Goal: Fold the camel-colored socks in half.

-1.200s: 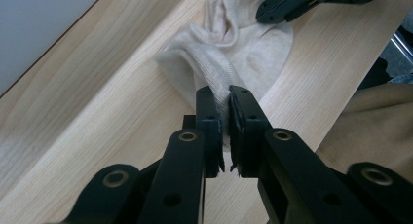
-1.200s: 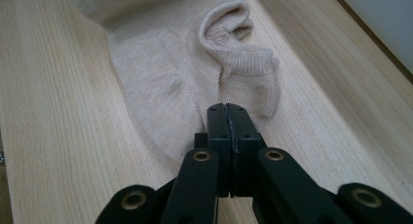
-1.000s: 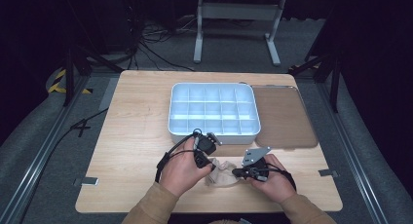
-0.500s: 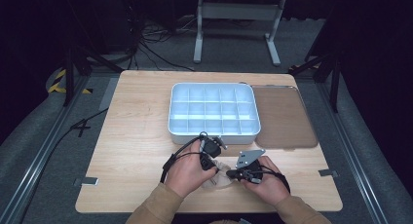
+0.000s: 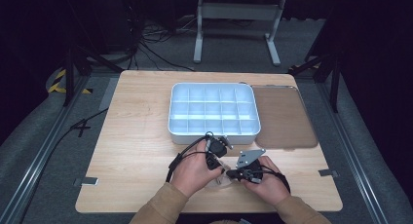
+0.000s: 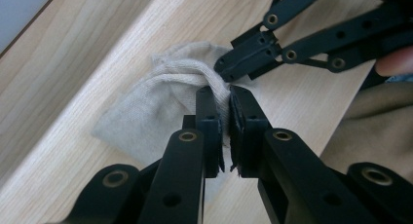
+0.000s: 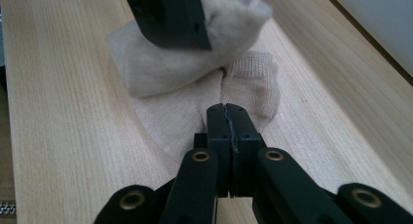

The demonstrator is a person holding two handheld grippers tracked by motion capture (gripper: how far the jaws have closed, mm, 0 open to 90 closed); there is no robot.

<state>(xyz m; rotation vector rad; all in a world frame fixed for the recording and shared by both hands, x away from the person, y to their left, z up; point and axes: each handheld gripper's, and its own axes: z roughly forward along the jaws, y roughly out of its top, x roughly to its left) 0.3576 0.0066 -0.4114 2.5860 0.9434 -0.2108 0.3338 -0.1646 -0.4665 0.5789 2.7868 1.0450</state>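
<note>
Left gripper view shows the left gripper (image 6: 225,112) pinching a bunched fold of the beige sock (image 6: 160,107) on the surface (image 6: 73,78), while the right gripper (image 7: 228,121), fingers clamped on its flat edge, likely pins it for folding.

We've got both forearms coming in from the bottom edge, tan sleeves, hands close together near the front of the table. Left hand (image 5: 195,171) wraps the left gripper (image 6: 223,102), which points fwd and down; its jaws are nearly together w/ a fold of cloth (image 6: 160,107) pinched between the pads. Right hand (image 5: 265,180) holds the right gripper (image 7: 227,118) angled inward toward the left one, grey plate on top; its jaws are pressed fully together, tips resting on the cloth, no fold visibly clamped. The 2 gripper tips sit just beside each other, almost touching. Cables trail back over both wrists.
</note>
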